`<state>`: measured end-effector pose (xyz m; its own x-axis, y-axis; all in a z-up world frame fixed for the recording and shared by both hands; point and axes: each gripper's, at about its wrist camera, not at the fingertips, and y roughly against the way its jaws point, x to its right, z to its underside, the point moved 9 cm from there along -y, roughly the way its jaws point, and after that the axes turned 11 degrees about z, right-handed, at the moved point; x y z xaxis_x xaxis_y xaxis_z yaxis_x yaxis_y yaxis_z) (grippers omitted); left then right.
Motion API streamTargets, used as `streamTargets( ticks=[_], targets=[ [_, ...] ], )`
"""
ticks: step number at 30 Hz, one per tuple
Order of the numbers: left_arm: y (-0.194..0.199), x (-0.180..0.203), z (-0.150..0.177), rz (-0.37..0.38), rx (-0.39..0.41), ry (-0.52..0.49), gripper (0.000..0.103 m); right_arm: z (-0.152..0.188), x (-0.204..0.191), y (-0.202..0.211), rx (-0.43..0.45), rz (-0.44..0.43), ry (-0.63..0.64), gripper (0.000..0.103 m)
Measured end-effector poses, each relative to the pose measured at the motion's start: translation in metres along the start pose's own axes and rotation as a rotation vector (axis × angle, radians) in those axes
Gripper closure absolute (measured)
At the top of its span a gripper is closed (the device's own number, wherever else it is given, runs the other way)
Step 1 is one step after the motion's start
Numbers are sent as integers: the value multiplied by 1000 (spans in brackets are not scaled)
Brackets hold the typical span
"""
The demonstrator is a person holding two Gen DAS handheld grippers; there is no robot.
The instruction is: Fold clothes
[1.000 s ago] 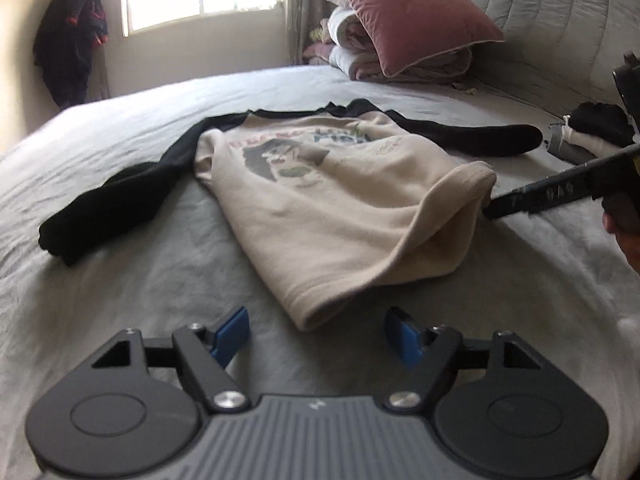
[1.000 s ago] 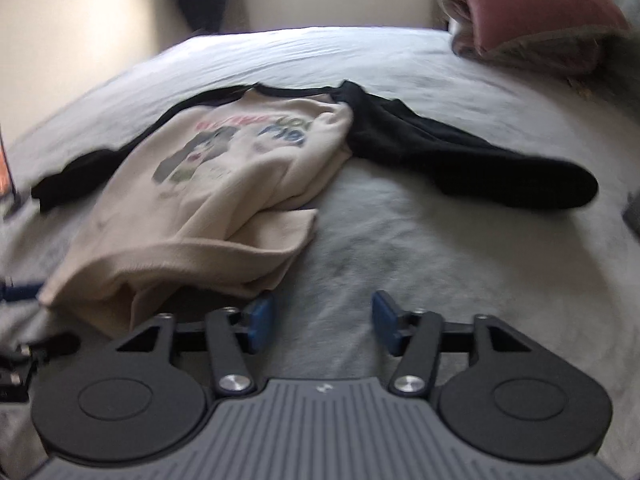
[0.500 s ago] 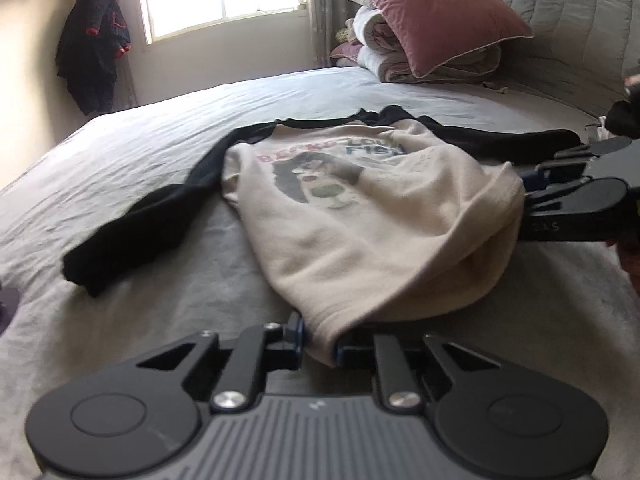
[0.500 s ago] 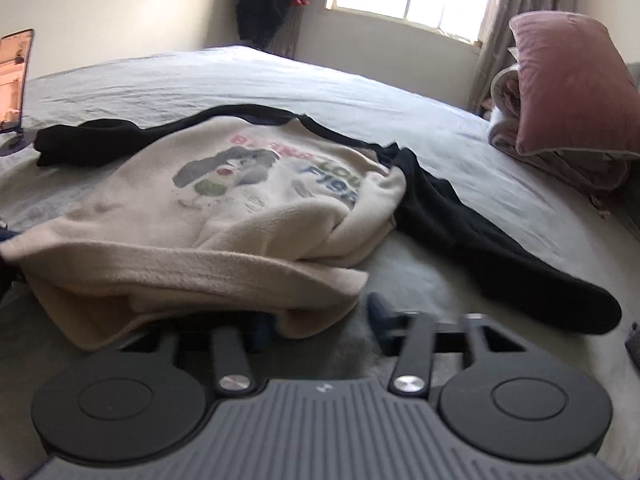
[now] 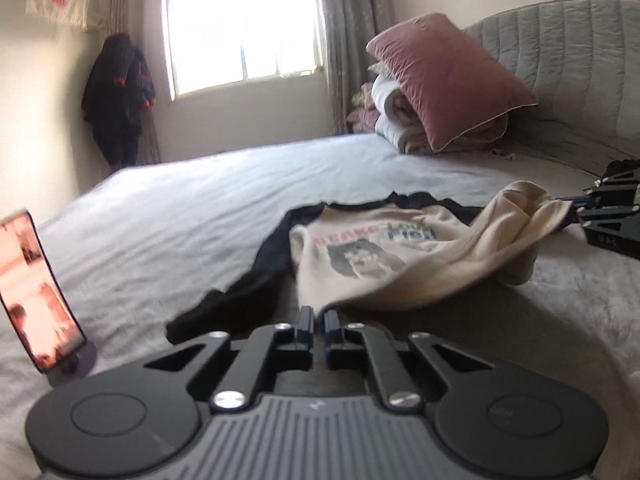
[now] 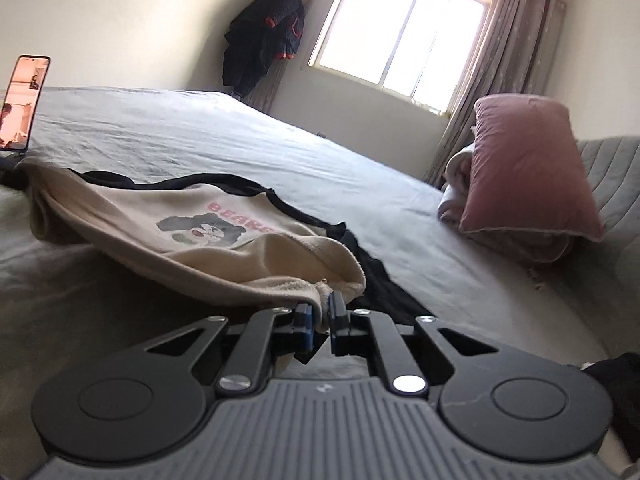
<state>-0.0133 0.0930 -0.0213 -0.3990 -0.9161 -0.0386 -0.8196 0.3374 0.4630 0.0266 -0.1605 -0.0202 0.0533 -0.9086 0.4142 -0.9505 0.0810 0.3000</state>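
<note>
Left wrist view. Left gripper (image 5: pixel 319 322) clenched on the cream hem of the sweatshirt (image 5: pixel 372 264); blue-edged pads nearly meet, with a thin fold of cloth pinched between them. The hem is raised off the bed (image 5: pixel 200 216), and the cloth runs taut from the pads toward the right. The printed chest and black collar lie flat on the grey sheet farther back. One black sleeve (image 5: pixel 236 296) trails down to the left, just beside the gripper. At the right edge, the right gripper (image 5: pixel 576 210) grips the other hem corner, bunched and lifted. A phone on a stand (image 5: pixel 38 292), screen lit, is upright at the left on the bed. A pink pillow (image 5: pixel 448 80) leans on folded bedding by the grey headboard. A dark jacket (image 5: pixel 118 96) hangs in the corner next to the window (image 5: pixel 240 28).

Right wrist view. Right gripper (image 6: pixel 321 316) clamped shut on a wad of cream hem, with fabric squeezed between the pads and spilling over the top. The sweatshirt (image 6: pixel 168 224) stretches away to the left, its hem edge off the sheet and its print facing up. The black sleeve (image 6: pixel 376 280) lies just beyond the pads, to the right. The phone (image 6: pixel 24 102) is far left. The pillow (image 6: pixel 528 168) is on the right, well clear of the garment. The jacket (image 6: pixel 266 32) hangs beside the window (image 6: pixel 400 32).
</note>
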Motion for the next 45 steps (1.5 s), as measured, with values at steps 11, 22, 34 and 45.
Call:
streamTargets(
  ticks=[11, 22, 34, 45],
  targets=[
    [-7, 19, 19, 123, -94, -135, 98, 32, -14, 46, 25, -47, 231, 96],
    [-35, 42, 34, 230, -150, -125, 98, 80, -27, 42, -100, -140, 365, 97],
    [-75, 88, 33, 436, -185, 25, 96, 55, -10, 41, -128, -236, 99, 78],
    [-56, 62, 42, 450, -237, 171, 61, 51, -4, 40, -137, -257, 42, 67]
  ],
)
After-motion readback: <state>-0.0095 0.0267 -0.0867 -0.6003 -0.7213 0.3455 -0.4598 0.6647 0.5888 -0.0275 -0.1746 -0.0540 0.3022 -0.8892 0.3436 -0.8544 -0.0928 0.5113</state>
